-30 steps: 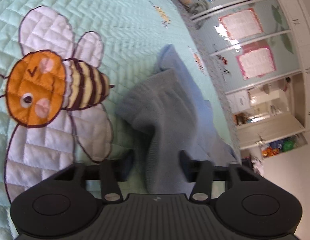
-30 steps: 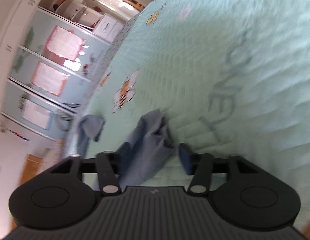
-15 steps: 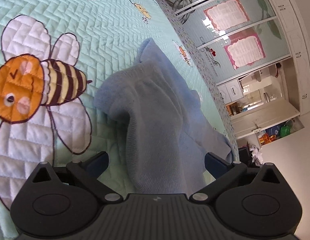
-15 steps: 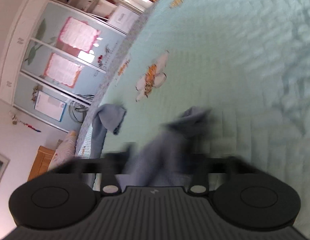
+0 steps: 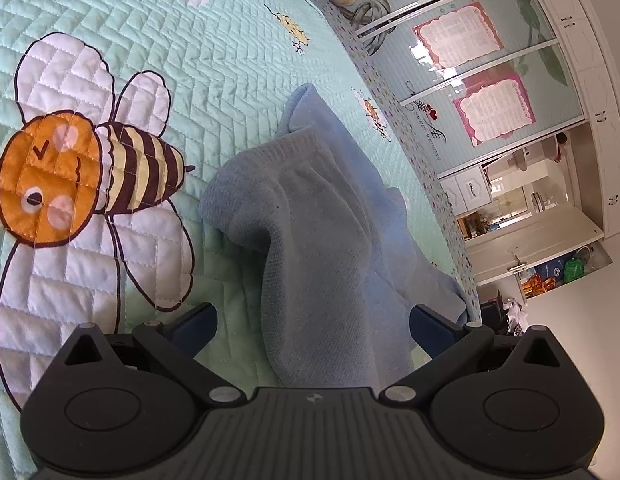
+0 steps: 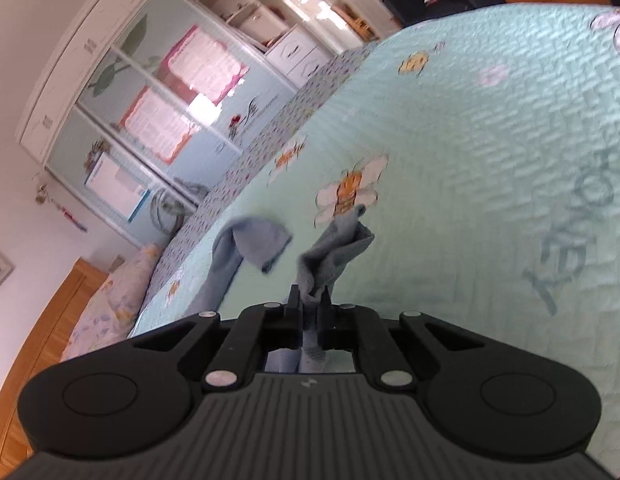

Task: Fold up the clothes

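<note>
Right tongs (image 6: 310, 304) have just snapped onto a sock (image 6: 333, 248), lifting it; left tongs (image 5: 311, 320) now gape wide, another sock (image 5: 310, 220) lying loose between, so pairing can start.

Wide open quilt (image 6: 489, 200) to the right of the right claw (image 6: 311, 304), nothing on it but stitched letters, so there is plenty of passing room. Left of it, one blue sock (image 6: 246, 248) lies near the bed edge. Around the left claw (image 5: 311, 320), the crumpled blue socks (image 5: 310, 220) fill the gap between its spread fingers (flat bee patch (image 5: 82, 176) alongside, no obstacle). Beyond the bed edge, the wardrobe doors (image 5: 481, 92) close things off.
</note>
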Motion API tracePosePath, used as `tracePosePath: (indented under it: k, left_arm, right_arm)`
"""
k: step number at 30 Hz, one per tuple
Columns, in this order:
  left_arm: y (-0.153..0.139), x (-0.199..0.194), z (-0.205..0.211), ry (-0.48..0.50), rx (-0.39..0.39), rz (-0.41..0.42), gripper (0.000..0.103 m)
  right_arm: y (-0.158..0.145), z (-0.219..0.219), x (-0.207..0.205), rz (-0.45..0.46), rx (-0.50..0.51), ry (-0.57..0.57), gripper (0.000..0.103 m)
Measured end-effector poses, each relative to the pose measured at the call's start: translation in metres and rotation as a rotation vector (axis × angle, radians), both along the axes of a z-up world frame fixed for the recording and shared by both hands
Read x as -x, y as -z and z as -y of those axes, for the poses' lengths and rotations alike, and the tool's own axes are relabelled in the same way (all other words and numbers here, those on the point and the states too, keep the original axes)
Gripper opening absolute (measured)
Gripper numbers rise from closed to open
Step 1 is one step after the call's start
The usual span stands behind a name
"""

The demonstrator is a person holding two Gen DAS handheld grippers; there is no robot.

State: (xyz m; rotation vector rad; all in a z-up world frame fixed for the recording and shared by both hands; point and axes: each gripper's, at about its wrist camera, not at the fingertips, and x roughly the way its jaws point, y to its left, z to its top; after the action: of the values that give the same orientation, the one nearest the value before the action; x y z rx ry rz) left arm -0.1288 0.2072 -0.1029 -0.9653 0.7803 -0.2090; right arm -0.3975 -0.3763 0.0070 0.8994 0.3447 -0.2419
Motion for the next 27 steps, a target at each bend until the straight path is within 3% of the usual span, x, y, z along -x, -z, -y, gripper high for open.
tracePosePath:
  k: [5, 7, 9, 12, 13, 17, 21, 25, 27]
  left_arm:
    - [-0.01, 0.002, -0.007, 0.002, -0.006, 0.009, 0.102]
    - [-0.008, 0.001, -0.008, 0.003, -0.004, -0.004, 0.102]
    - [-0.002, -0.001, -0.006, 0.009, 0.009, -0.028, 0.102]
    - [0.001, 0.003, 0.0, 0.021, -0.016, -0.012, 0.102]
    - [0.0, 0.004, 0.001, 0.034, -0.028, -0.008, 0.102]
    - [-0.002, -0.003, -0.004, 0.037, -0.038, -0.014, 0.102]
    - [-0.002, -0.011, -0.013, -0.01, -0.03, -0.01, 0.102]
    - [0.006, -0.024, -0.016, -0.075, 0.008, -0.012, 0.102]
    - [0.004, -0.03, -0.014, -0.092, -0.006, 0.002, 0.089]
  right_arm:
    - [-0.06, 0.026, 0.027, 0.24, -0.018, 0.091, 0.006]
    - [-0.071, 0.042, 0.028, 0.25, -0.042, 0.117, 0.006]
    - [-0.057, 0.061, 0.013, 0.133, -0.071, 0.123, 0.012]
    - [0.001, 0.086, -0.003, -0.139, -0.155, 0.18, 0.016]
    - [0.019, 0.087, 0.002, -0.18, -0.184, 0.22, 0.017]
    - [0.063, 0.065, 0.036, -0.051, -0.259, 0.253, 0.038]
    - [0.07, 0.026, 0.054, 0.021, -0.196, 0.21, 0.042]
    - [0.067, -0.018, 0.046, 0.039, -0.14, 0.117, 0.044]
    - [0.063, -0.038, 0.034, 0.038, -0.124, 0.063, 0.049]
